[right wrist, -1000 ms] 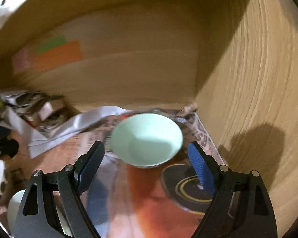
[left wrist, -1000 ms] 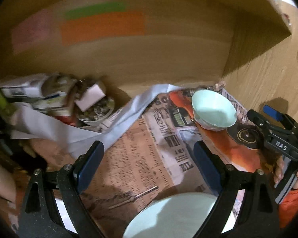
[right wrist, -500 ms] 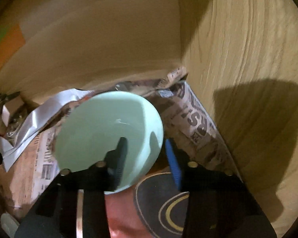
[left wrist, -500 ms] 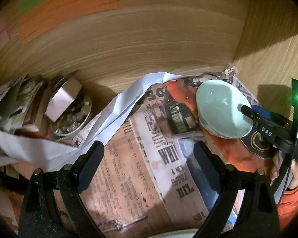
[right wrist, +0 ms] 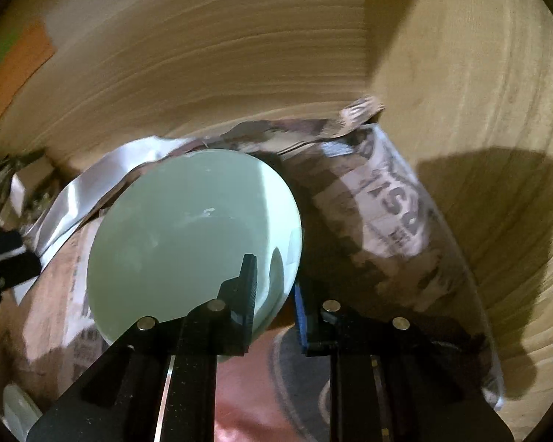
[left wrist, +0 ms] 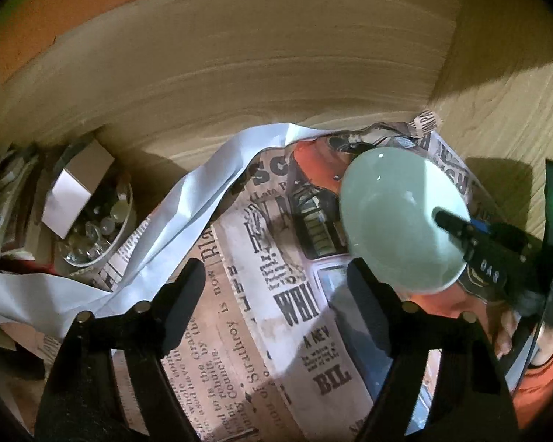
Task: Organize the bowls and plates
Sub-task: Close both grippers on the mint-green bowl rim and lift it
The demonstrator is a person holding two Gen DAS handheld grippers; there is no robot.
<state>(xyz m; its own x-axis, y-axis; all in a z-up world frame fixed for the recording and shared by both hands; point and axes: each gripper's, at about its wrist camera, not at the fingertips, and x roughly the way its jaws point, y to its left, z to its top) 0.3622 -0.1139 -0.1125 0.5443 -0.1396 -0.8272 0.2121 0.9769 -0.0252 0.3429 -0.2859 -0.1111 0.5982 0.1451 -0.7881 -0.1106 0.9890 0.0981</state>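
pale green bowl (right wrist: 188, 250) sits tilted over the newspaper (left wrist: 261, 294) lining the wooden shelf's right corner, its rim pinched between the narrow jaws of the right gripper (right wrist: 274, 294). left gripper (left wrist: 276, 302) hovers with jaws wide, holding nothing. a glass dish of marbles (left wrist: 92, 228) sits at far left

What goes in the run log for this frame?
right gripper: shut on pale green ceramic bowl rim, tilted | left gripper: open, holding nothing | surface: newspaper lining
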